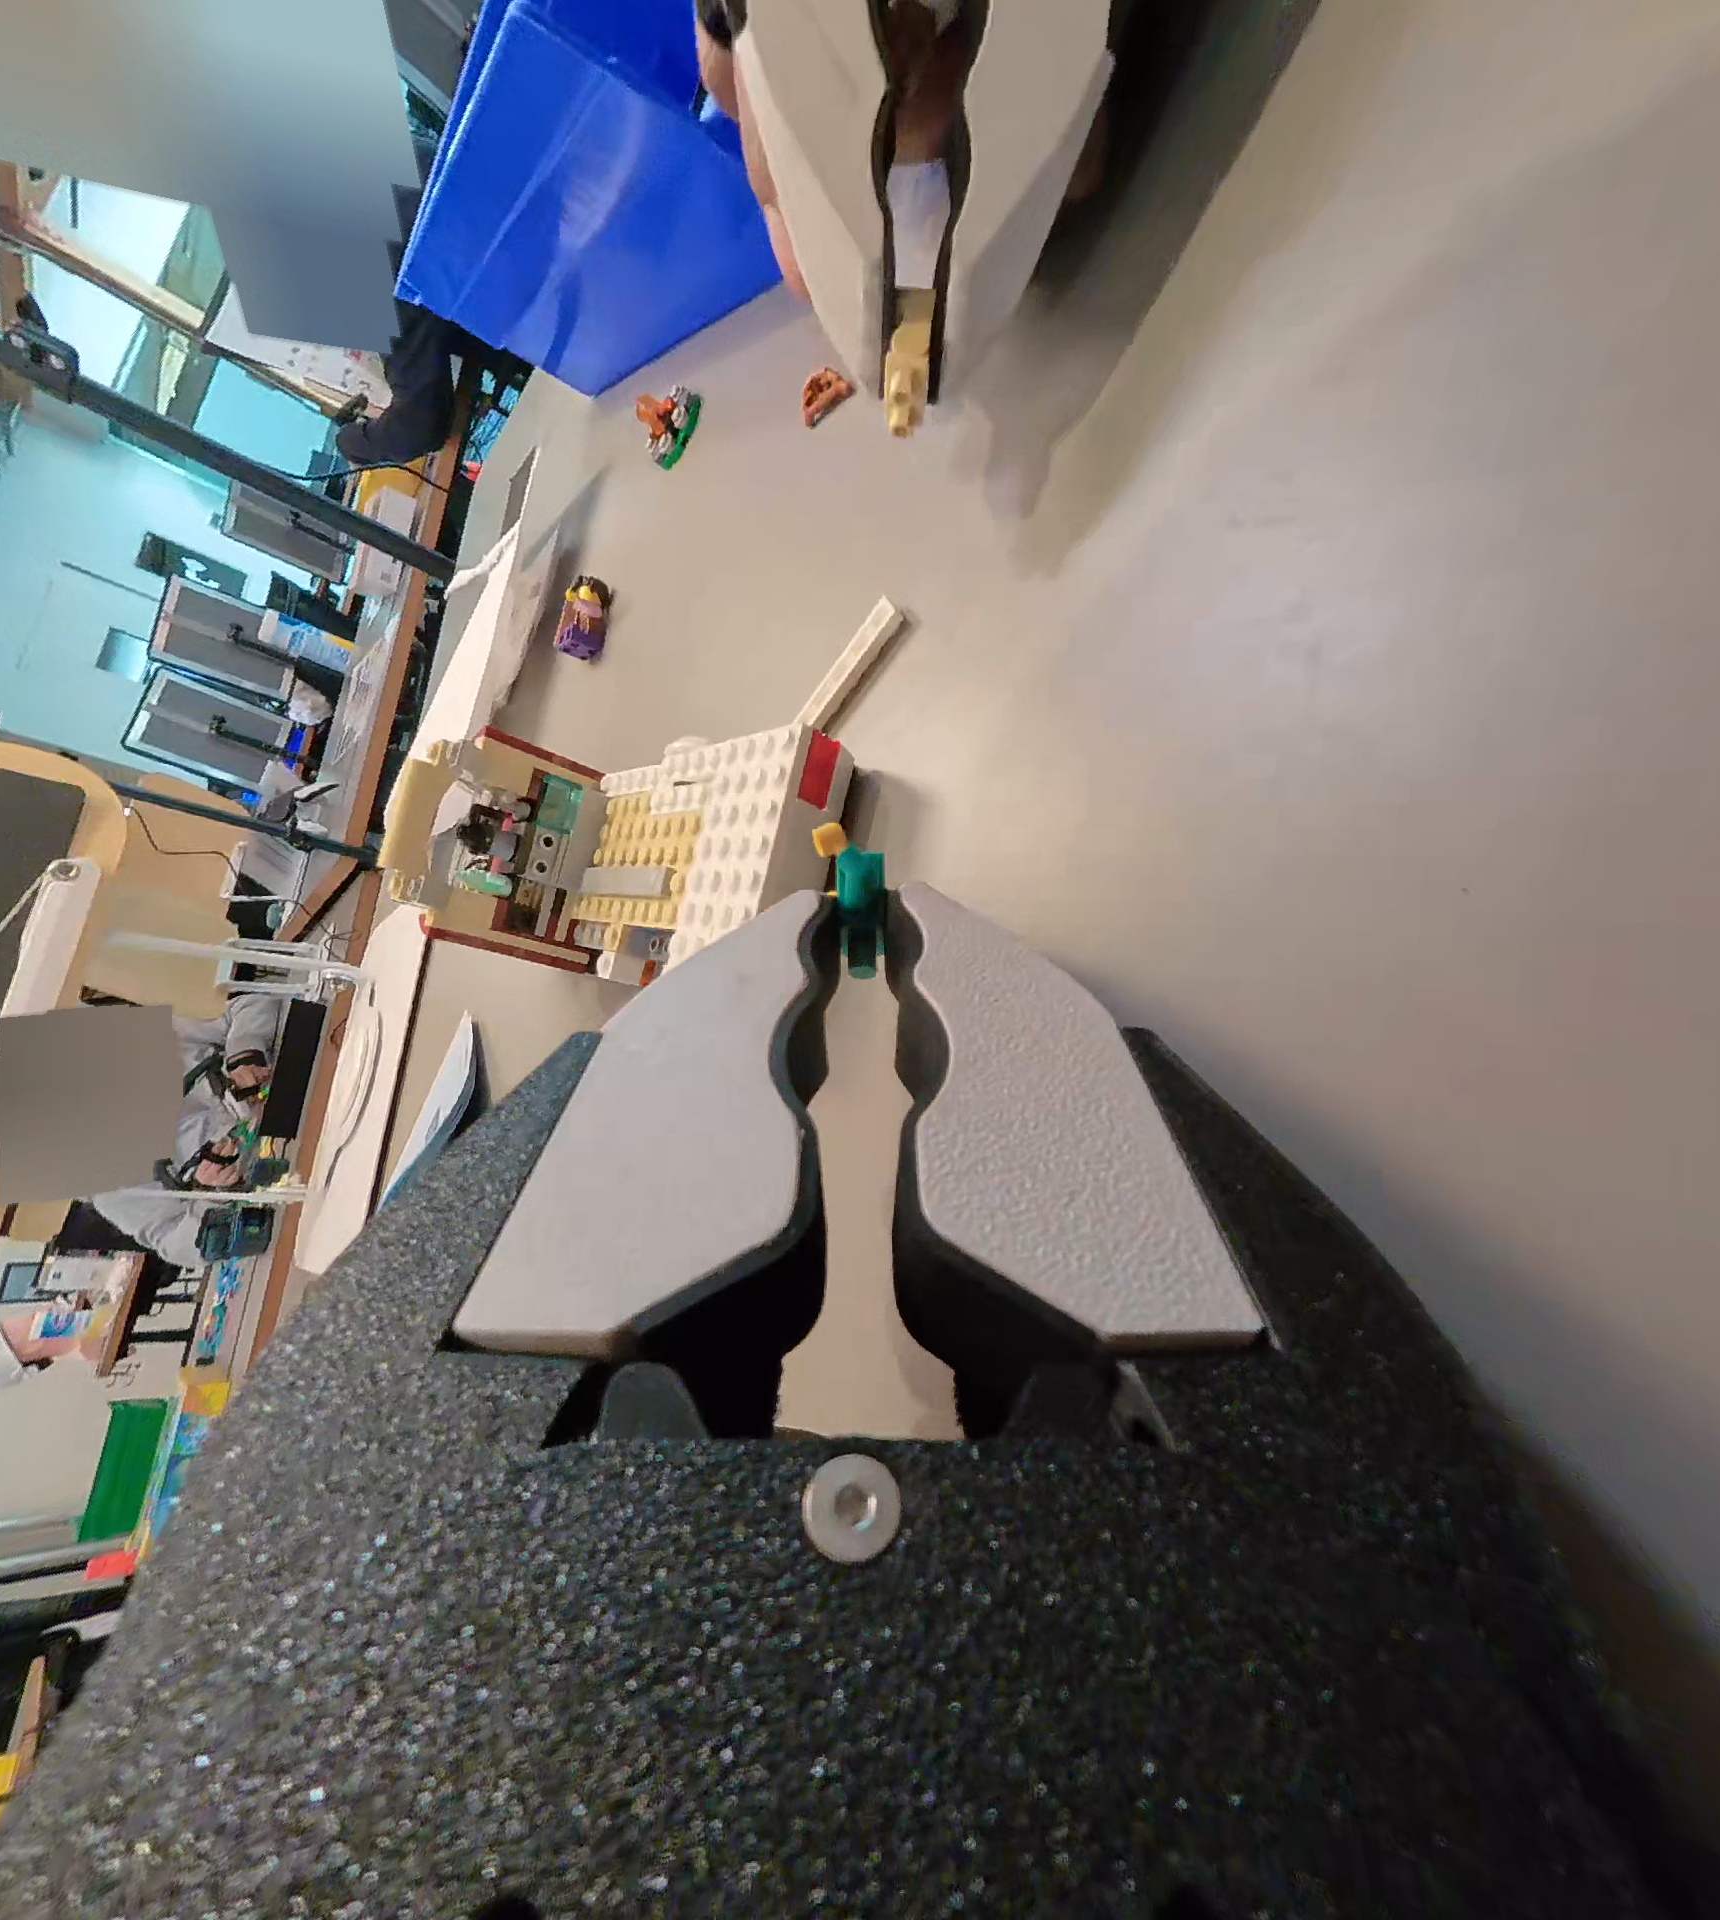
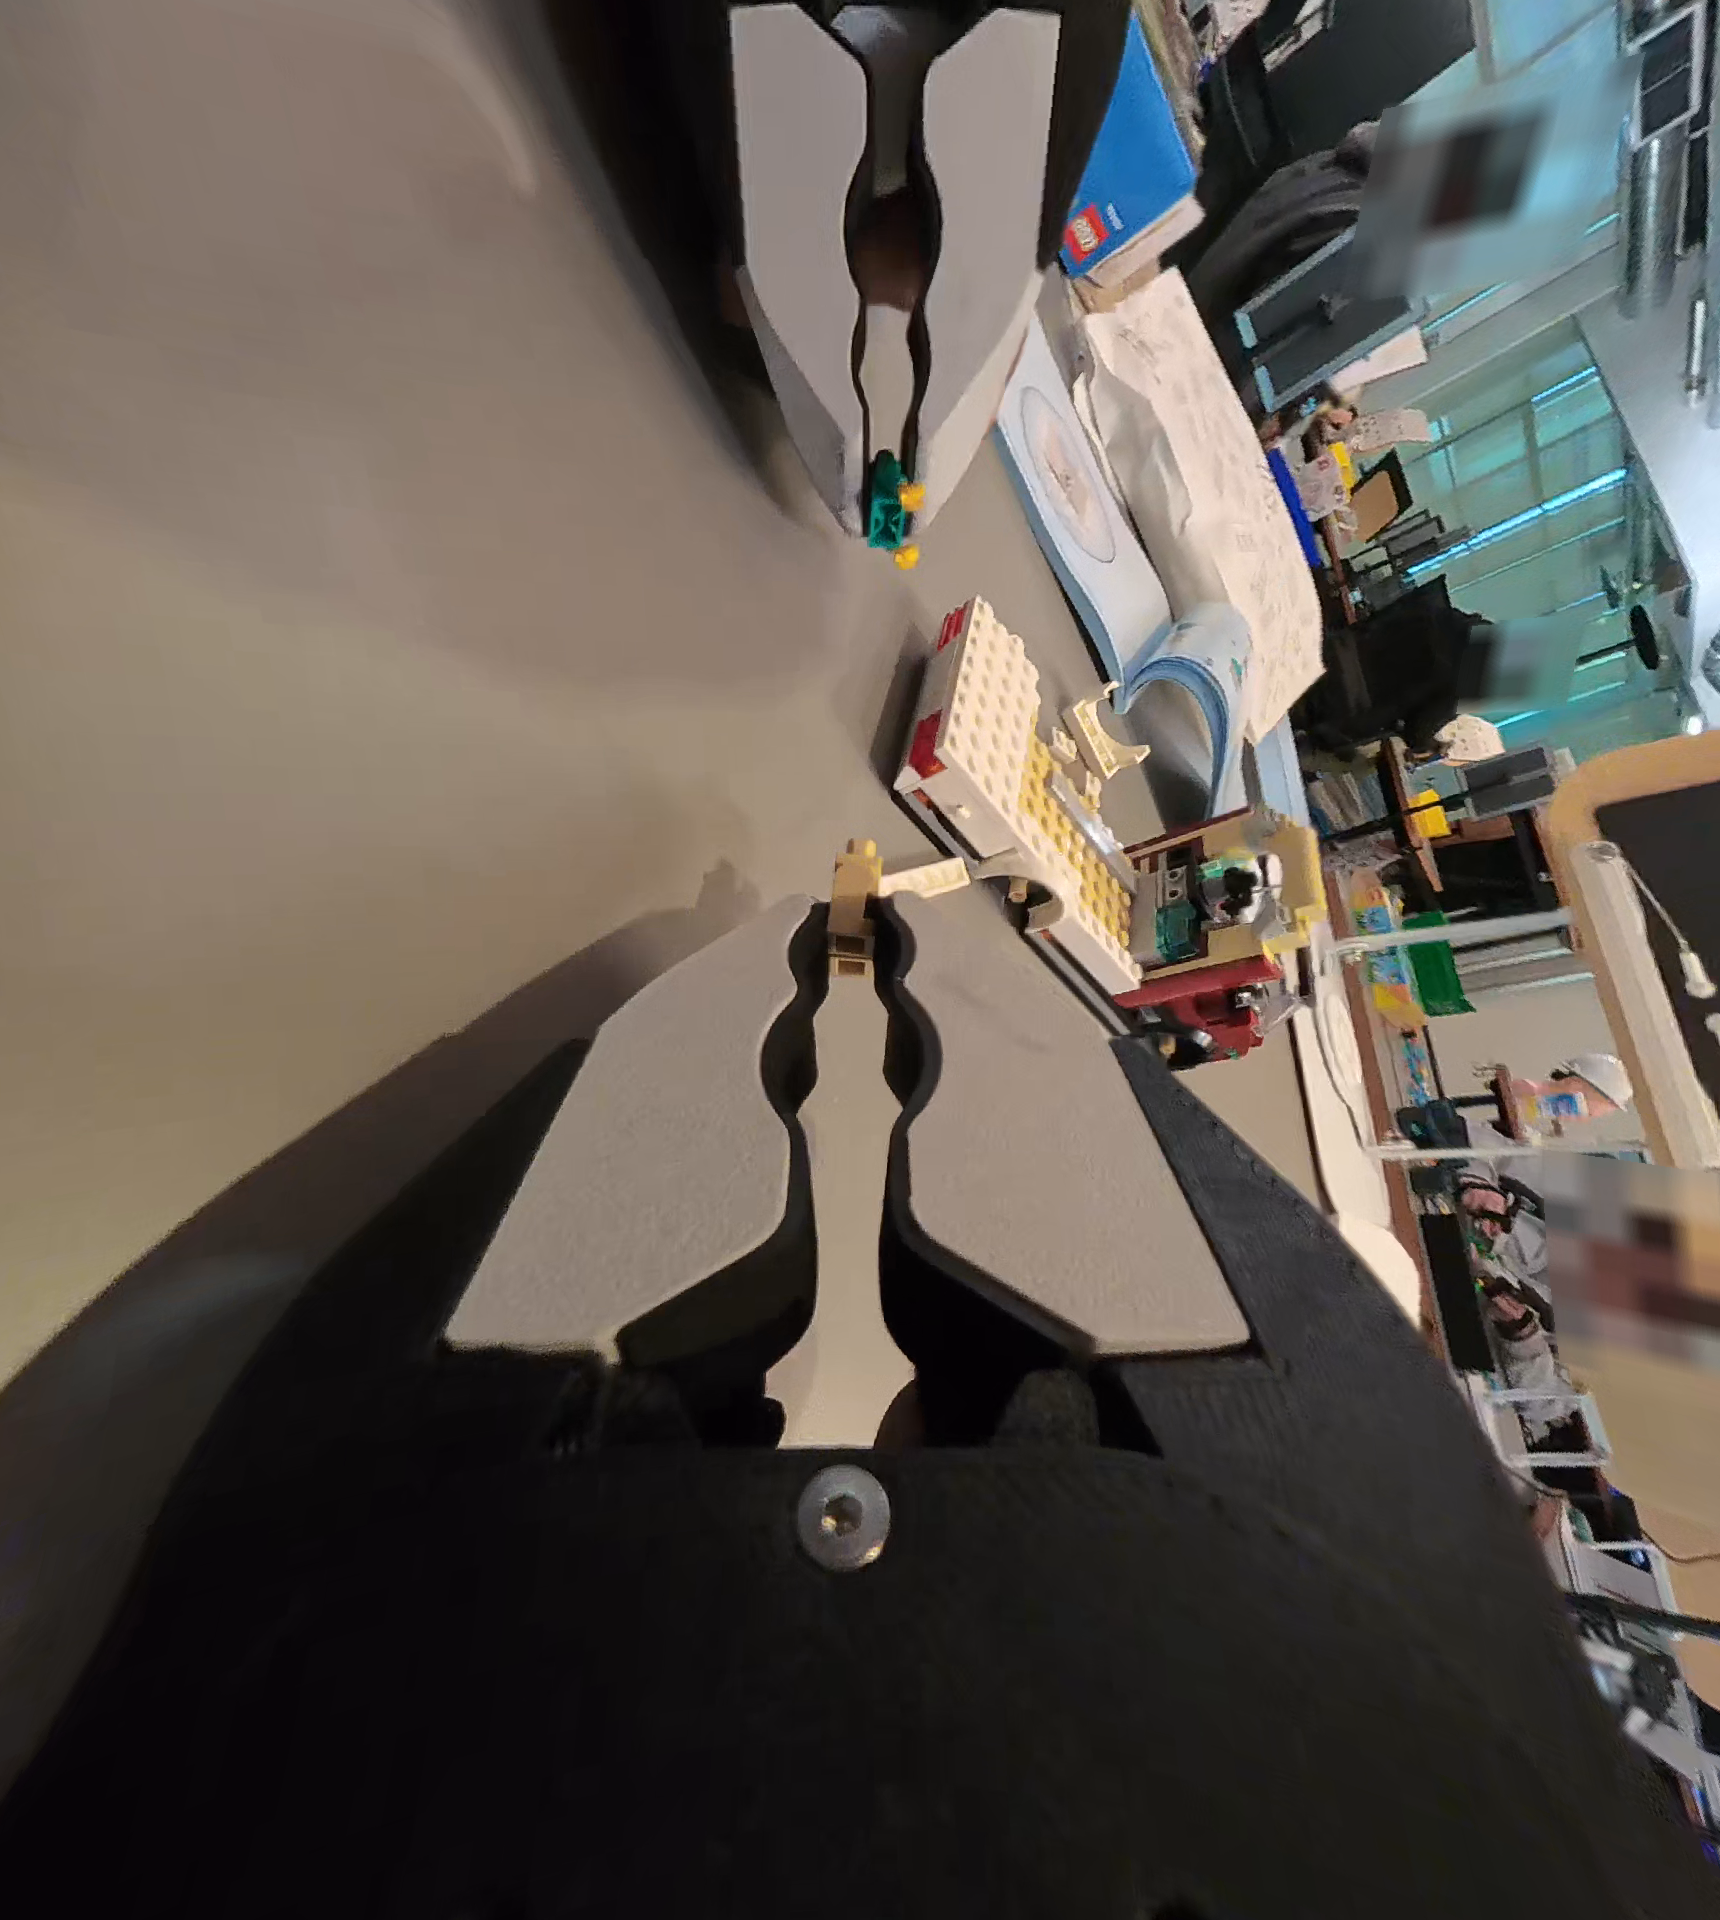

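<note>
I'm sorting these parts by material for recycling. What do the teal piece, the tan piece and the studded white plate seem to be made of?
Teal piece, held in the left gripper: seemingly hard moulded plastic, smooth, crisp edges. Tan piece, held in the right gripper: same look, matte. Studded white plate: rigid plastic with faint sheen, regular moulded studs.

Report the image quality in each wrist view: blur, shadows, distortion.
Left wrist view: sharp around the teal piece, soft shadow under the far tongs, wide-angle bending toward the edges. Right wrist view: grey table smeared at left, dark shadow beside the tongs gripping the tan piece.
</note>
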### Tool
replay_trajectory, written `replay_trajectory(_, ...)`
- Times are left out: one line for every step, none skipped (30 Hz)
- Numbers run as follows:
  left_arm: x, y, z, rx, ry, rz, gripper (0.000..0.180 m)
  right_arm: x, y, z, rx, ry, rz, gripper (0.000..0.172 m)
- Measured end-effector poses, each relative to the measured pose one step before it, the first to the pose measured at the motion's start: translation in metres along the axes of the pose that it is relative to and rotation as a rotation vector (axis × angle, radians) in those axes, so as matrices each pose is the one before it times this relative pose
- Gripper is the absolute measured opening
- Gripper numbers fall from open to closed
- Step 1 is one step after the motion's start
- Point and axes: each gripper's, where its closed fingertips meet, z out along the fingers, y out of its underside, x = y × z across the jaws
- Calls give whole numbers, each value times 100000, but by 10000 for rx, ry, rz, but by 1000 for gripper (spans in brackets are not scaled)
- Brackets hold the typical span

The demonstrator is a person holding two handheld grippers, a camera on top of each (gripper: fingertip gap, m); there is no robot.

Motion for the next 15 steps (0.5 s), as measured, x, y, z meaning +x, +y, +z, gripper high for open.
replay_trajectory(-50, 29, 10, -18, -53, 7, 8, 64, -44, 32, -91, 99, 166, 8)
replay_trajectory(20, 25, 70, -48, -30, 66, 8, 81, 175, 18, -170, 104, 168, 8)
replay_trajectory(66, -13, 63, -29, -21, 102, 8, 165, 249, -43, -182, 165, 71, 8)
replay_trajectory(44, -41, 33, -14, -42, 113, 8, 179, 196, -77, -146, 179, 26, 8)
replay_trajectory(51, -134, 31, 38, -24, 93, 8, 117, 73, -68, -106, 132, 34, 8)
replay_trajectory(84, -204, 62, 56, 2, 68, 8, 70, -44, -29, -74, 116, 5, 8)
replay_trajectory(41, -215, 101, 35, -18, 70, 8, 107, -116, -17, -77, 159, -35, 8)
replay_trajectory(44, -246, 124, 36, -19, 73, 8, 190, -145, -44, -94, 219, -41, 8)
replay_trajectory(111, -239, 112, 32, 23, 57, 8, 280, -113, -94, -119, 270, -35, 8)
replay_trajectory(119, -178, 70, 16, 20, 62, 8, 436, 0, -185, -158, 338, -31, 8)
replay_trajectory(81, -143, 12, 9, -3, 66, 8, 666, 198, -293, -231, 440, -10, 8)
replay_trajectory(35, -136, -42, 25, -25, 38, 8, 1000, 495, -401, -349, 575, 44, 8)
replay_trajectory(6, -130, -68, 36, -26, -8, 8, 1294, 772, -521, -445, 667, 123, 8)
replay_trajectory(12, -132, -79, 39, -10, -32, 8, 1604, 971, -630, -475, 733, 206, 8)
replay_trajectory(5, -134, -78, 40, -11, -26, 8, 1930, 1137, -698, -493, 816, 276, 8)
